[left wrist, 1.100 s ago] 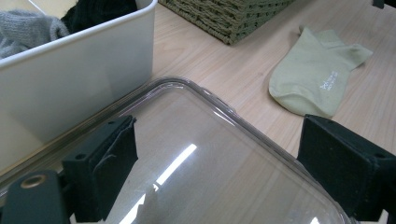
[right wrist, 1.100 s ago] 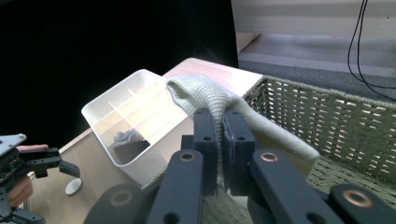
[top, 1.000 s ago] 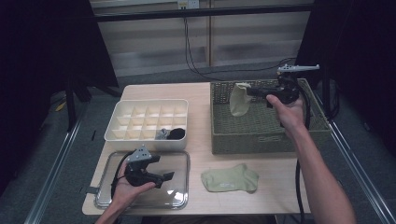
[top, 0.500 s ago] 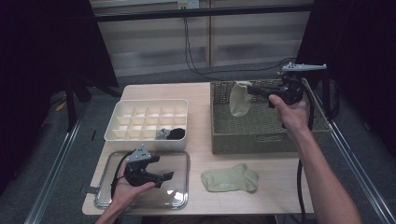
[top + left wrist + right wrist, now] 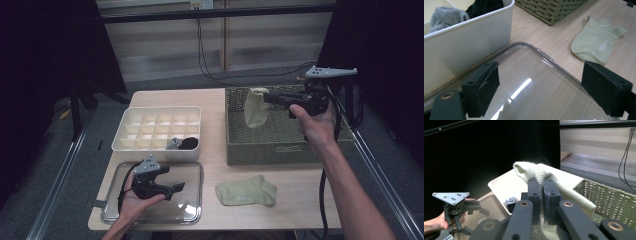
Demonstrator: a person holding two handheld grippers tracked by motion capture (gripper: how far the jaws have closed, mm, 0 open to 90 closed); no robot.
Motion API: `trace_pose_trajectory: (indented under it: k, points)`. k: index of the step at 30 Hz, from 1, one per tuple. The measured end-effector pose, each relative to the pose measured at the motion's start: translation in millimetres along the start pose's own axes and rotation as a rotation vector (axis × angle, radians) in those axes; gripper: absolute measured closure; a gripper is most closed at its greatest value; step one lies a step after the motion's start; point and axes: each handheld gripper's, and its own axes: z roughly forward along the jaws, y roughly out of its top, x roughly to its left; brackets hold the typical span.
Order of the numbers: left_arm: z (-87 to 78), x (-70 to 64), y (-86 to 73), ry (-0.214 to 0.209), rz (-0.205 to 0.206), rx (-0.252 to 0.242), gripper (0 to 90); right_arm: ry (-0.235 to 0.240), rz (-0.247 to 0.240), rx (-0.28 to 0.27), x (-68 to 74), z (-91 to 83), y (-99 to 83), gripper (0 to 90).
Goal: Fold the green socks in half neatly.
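My right gripper (image 5: 268, 96) is shut on a pale cream sock (image 5: 255, 108) and holds it hanging above the left part of the woven green basket (image 5: 280, 150). In the right gripper view the sock (image 5: 536, 171) is pinched between the two black jaws of my right gripper (image 5: 542, 185) and drapes over them. My left gripper (image 5: 175, 187) is open, low over the clear plastic lid (image 5: 192, 212) at the front left. Its jaws stand wide apart above the lid (image 5: 536, 82). A second, olive green sock (image 5: 246, 191) lies flat on the table, and I see this olive sock (image 5: 599, 40) beyond the lid.
A white divided box (image 5: 130, 145) stands behind the lid, with a grey sock (image 5: 445, 16) and a black sock (image 5: 486, 5) in its front compartments. Bare wooden table (image 5: 295, 200) lies in front of the basket. Cables hang at the back wall.
My right gripper has lifted the cream sock slightly higher over the basket. The left gripper has stayed over the lid.
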Motion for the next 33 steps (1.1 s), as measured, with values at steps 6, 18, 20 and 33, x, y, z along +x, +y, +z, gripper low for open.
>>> trace_pose_trajectory:
  k: [6,18,20,33]
  points:
    - [-0.3,-2.5,0.1,0.003,0.006,-0.005,15.1,0.023,-0.028,-0.013,18.5,-4.1,0.2,86.0]
    - [3.6,-3.3,1.8,0.002,0.013,0.001,16.0,0.105,-0.074,0.008,57.6,8.3,-8.1,86.0]
    - [2.9,-2.9,2.0,0.009,0.019,0.001,16.5,0.116,-0.077,0.011,62.7,12.0,-9.4,86.0]
    - [5.2,-11.1,8.8,-0.03,0.027,-0.035,31.9,0.186,-0.059,0.076,80.4,42.2,-46.0,86.0]
